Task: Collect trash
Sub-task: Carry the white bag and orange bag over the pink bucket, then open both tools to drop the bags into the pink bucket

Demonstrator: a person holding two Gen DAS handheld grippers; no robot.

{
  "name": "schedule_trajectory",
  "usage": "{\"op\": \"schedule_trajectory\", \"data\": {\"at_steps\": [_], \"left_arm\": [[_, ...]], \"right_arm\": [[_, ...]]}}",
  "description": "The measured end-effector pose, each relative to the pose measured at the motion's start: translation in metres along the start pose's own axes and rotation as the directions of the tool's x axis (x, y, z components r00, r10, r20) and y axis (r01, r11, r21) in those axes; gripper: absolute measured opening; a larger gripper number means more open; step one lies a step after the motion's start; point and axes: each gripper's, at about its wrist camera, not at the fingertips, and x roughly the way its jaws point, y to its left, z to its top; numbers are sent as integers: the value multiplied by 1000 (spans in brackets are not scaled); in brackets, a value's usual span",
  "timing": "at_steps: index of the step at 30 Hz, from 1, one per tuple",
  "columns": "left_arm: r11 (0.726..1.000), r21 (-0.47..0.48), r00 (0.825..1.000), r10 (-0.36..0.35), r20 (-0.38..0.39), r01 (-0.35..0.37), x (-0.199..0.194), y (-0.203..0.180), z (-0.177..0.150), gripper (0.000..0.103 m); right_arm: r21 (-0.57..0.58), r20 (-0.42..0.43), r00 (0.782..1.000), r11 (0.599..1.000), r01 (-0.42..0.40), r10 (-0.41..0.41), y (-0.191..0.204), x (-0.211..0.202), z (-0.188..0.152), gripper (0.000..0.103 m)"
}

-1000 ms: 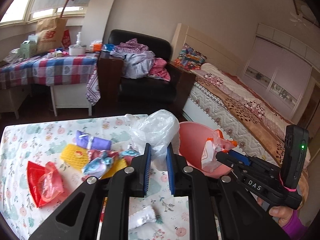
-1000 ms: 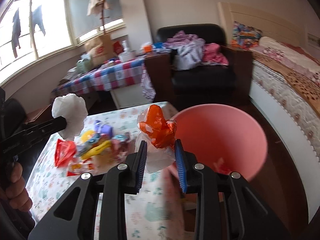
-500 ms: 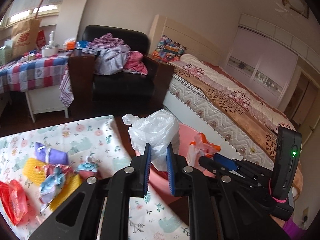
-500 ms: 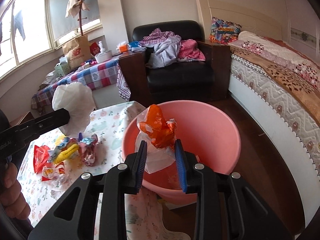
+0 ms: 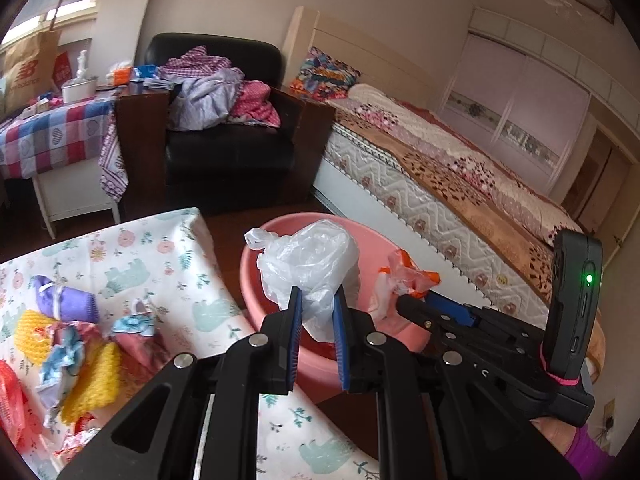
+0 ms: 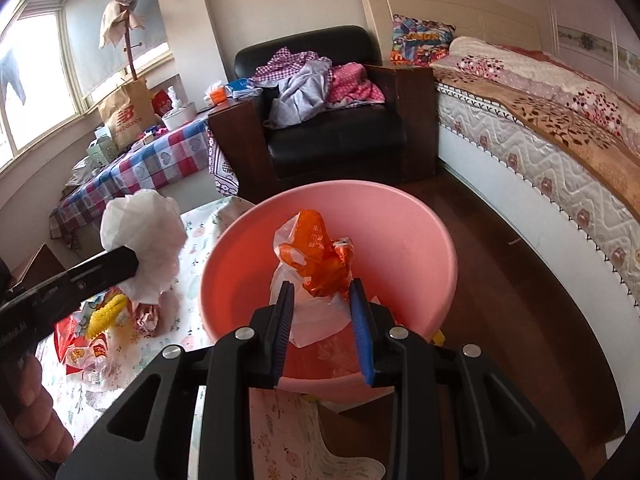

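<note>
Both our tongs hang over the pink basin (image 6: 404, 220): left gripper (image 5: 316, 300) pinching a clear bag (image 5: 316, 256), right gripper (image 6: 322, 300) pinching an orange wrapper (image 6: 316, 252).

My left gripper (image 5: 316, 304) has a black plastic frame with triangular cut-outs, round silver screws and two blue ribbed pads (image 5: 294, 320). My right gripper (image 6: 322, 300) is built the same. In the left wrist view, its body carries an upright black device (image 5: 576, 304) with a small green light, tied with a pink band; a purple sleeve (image 5: 586, 450) shows below.
</note>
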Motion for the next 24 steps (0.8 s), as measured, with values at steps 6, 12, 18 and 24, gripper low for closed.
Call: {"op": "schedule_trajectory", "data": {"at_steps": [6,12,18,24], "left_arm": [[1000,-6,999,-6,-47,6,28,-6,-2,14],[1000,-17,996,-8,-90,7,53,-8,-8,14],[1000,-18,993,2,-119,-5,65,-8,-16,14],[1000,-13,991,11,-136,-13,70,-10,-21,15]], "right_arm": [[13,11,1000,1000,18,-18,-7,4,0,29],[21,2,1000,999,29,-29,-11,8,-6,29],[21,-11,999,999,44,-44,-15,13,-11,29],[11,-23,998,998,56,-56,-14,17,-13,29]]}}
